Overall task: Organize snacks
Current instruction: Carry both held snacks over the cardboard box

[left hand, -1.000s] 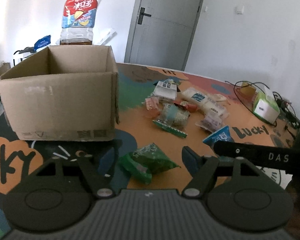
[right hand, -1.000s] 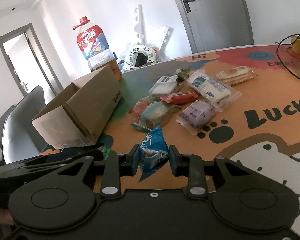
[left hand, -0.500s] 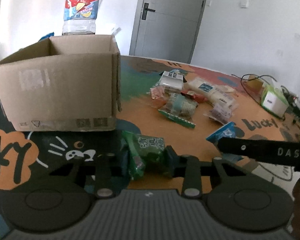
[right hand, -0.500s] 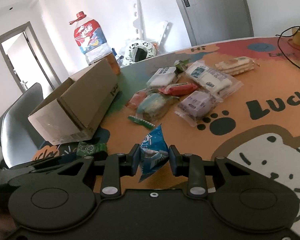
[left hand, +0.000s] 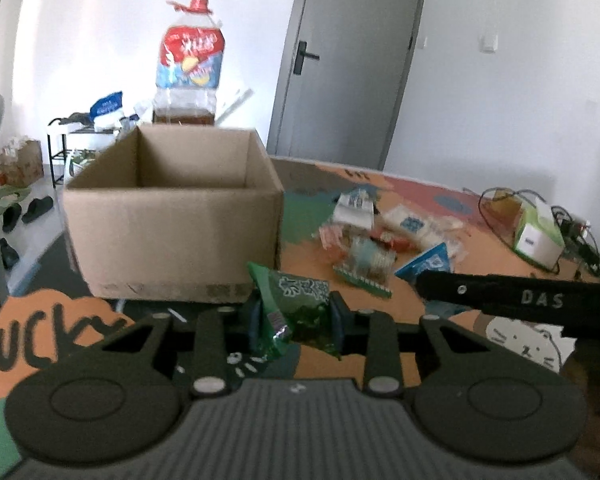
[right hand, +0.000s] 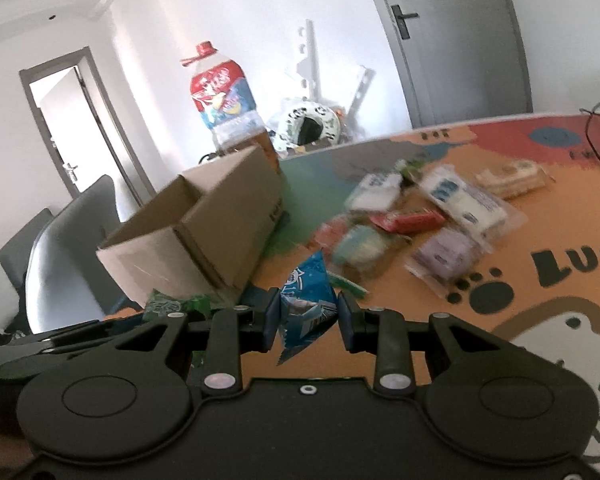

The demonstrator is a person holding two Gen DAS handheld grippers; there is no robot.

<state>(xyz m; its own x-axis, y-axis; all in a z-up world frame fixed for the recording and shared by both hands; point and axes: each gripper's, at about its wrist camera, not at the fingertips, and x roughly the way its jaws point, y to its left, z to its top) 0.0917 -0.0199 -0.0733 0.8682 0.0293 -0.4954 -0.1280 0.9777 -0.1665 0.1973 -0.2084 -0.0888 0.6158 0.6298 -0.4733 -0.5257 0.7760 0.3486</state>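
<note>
My left gripper (left hand: 296,316) is shut on a green snack packet (left hand: 300,304) and holds it above the table, in front of the open cardboard box (left hand: 172,216). My right gripper (right hand: 308,316) is shut on a blue snack packet (right hand: 306,304), lifted off the table to the right of the box (right hand: 204,236). The blue packet also shows in the left wrist view (left hand: 428,262), and the green packet in the right wrist view (right hand: 180,305). A heap of loose snack packets (right hand: 420,220) lies on the table beyond both grippers.
A large drink bottle (left hand: 190,68) stands behind the box. A green-and-white tissue box (left hand: 538,232) and cables (left hand: 508,196) sit at the table's right edge. A grey chair (right hand: 60,240) stands left of the table. A grey door (left hand: 344,60) is behind.
My left gripper closed on the green packet and lifted it off the table toward the box. My right gripper, holding the blue packet, rose and moved toward the box.
</note>
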